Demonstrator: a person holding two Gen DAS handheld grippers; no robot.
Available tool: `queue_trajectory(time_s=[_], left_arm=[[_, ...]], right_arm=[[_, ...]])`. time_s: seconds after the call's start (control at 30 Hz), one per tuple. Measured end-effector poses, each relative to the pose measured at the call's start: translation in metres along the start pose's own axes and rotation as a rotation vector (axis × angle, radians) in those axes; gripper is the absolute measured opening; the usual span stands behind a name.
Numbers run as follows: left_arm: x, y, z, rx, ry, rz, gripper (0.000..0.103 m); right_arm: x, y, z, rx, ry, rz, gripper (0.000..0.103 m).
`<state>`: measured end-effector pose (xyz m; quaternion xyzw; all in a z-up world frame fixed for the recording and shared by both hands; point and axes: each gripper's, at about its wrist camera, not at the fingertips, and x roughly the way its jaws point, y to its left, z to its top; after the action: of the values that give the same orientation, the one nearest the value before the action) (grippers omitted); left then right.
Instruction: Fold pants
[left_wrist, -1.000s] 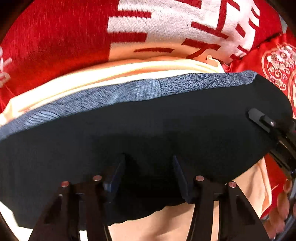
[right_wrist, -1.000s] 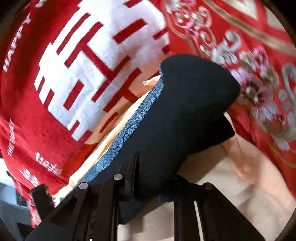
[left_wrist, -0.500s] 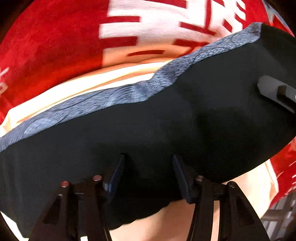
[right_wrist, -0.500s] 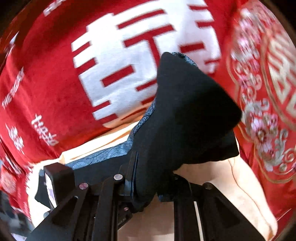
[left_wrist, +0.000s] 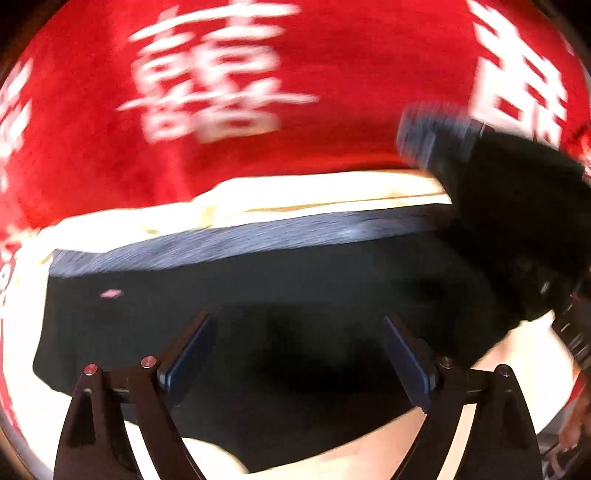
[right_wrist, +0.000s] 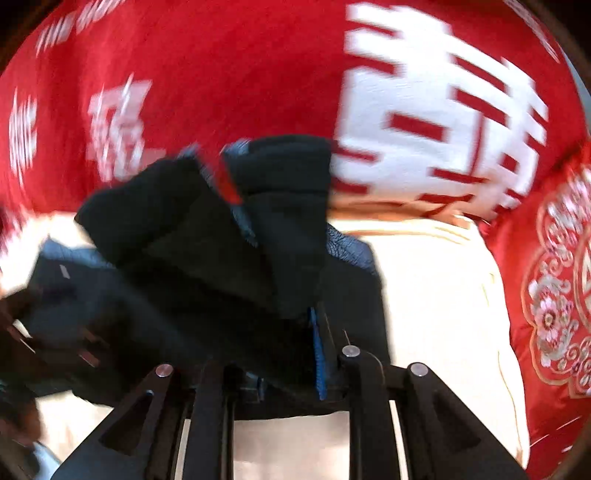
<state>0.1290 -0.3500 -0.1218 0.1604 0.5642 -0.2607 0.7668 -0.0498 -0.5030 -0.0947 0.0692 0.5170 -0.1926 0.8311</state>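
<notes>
The dark pants with a blue-grey patterned waistband lie flat on a cream cloth. My left gripper hovers over them. Its jaws are opening wide, and the pads do not press the fabric lying under the gap. In the right wrist view a bunched fold of the pants stands up between the fingers of my right gripper. Those jaws are easing open slightly, with the cloth still caught between them. The same raised fold shows as a dark blurred mass at the right of the left wrist view.
A red blanket with large white characters covers the surface beyond the cream cloth. A red embroidered cushion lies at the right. Both views are motion-blurred.
My left gripper has opened, let go of the pants and moved sideways. My right gripper has rolled and carried its fold of pants across towards the left, over the flat part.
</notes>
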Motion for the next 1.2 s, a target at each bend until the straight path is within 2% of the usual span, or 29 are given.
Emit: queue_trajectory(time_s=[0.17, 0.23, 0.27, 0.3, 0.4, 0.47, 0.53, 0.63, 0.73, 0.87, 0.93, 1.03, 1.07, 1.1, 1.13, 1.2], left_arm=[[0.0, 0.054, -0.013, -0.072, 0.008, 0.061, 0.091], [0.002, 0.068, -0.017, -0.082, 0.019, 0.07, 0.091], [0.002, 0.074, -0.021, -0.085, 0.021, 0.07, 0.091], [0.002, 0.077, -0.021, -0.088, 0.024, 0.071, 0.091], [-0.002, 0.082, -0.019, -0.098, 0.025, 0.053, 0.091], [-0.009, 0.078, -0.016, -0.087, 0.019, 0.031, 0.091], [-0.019, 0.067, -0.008, -0.065, 0.016, -0.012, 0.091], [-0.025, 0.039, 0.001, -0.02, 0.022, -0.13, 0.091], [-0.017, 0.005, 0.012, 0.04, 0.068, -0.249, 0.091], [-0.016, -0.025, 0.019, 0.05, 0.088, -0.327, 0.091], [-0.002, -0.029, 0.027, 0.034, 0.102, -0.363, 0.091], [0.01, -0.035, 0.028, 0.026, 0.158, -0.376, 0.09], [0.013, -0.036, 0.027, 0.023, 0.174, -0.374, 0.085], [0.02, -0.04, 0.026, 0.021, 0.2, -0.371, 0.07], [0.023, -0.041, 0.026, 0.018, 0.218, -0.366, 0.063], [0.03, -0.043, 0.026, 0.003, 0.25, -0.373, 0.03]], right_arm=[[0.03, 0.059, -0.025, -0.142, 0.059, -0.125, 0.031], [0.031, 0.076, -0.029, -0.191, 0.051, -0.179, 0.043], [0.03, 0.08, -0.032, -0.203, 0.052, -0.18, 0.052], [0.029, 0.086, -0.035, -0.225, 0.053, -0.177, 0.054], [0.019, 0.101, -0.046, -0.305, 0.062, -0.155, 0.054], [0.005, 0.102, -0.055, -0.317, 0.073, -0.09, 0.054], [-0.011, 0.086, -0.056, -0.271, 0.063, -0.031, 0.054], [-0.027, 0.05, -0.054, -0.163, 0.05, 0.002, 0.054], [-0.029, 0.008, -0.051, -0.038, 0.082, 0.002, 0.054], [-0.025, -0.029, -0.052, 0.08, 0.11, 0.014, 0.054], [-0.026, -0.04, -0.056, 0.124, 0.114, 0.028, 0.054], [-0.023, -0.047, -0.062, 0.155, 0.128, 0.048, 0.054], [-0.02, -0.048, -0.063, 0.158, 0.133, 0.054, 0.054], [-0.019, -0.049, -0.065, 0.165, 0.141, 0.061, 0.054], [-0.018, -0.05, -0.067, 0.174, 0.144, 0.068, 0.054], [-0.017, -0.053, -0.068, 0.18, 0.144, 0.076, 0.053]])
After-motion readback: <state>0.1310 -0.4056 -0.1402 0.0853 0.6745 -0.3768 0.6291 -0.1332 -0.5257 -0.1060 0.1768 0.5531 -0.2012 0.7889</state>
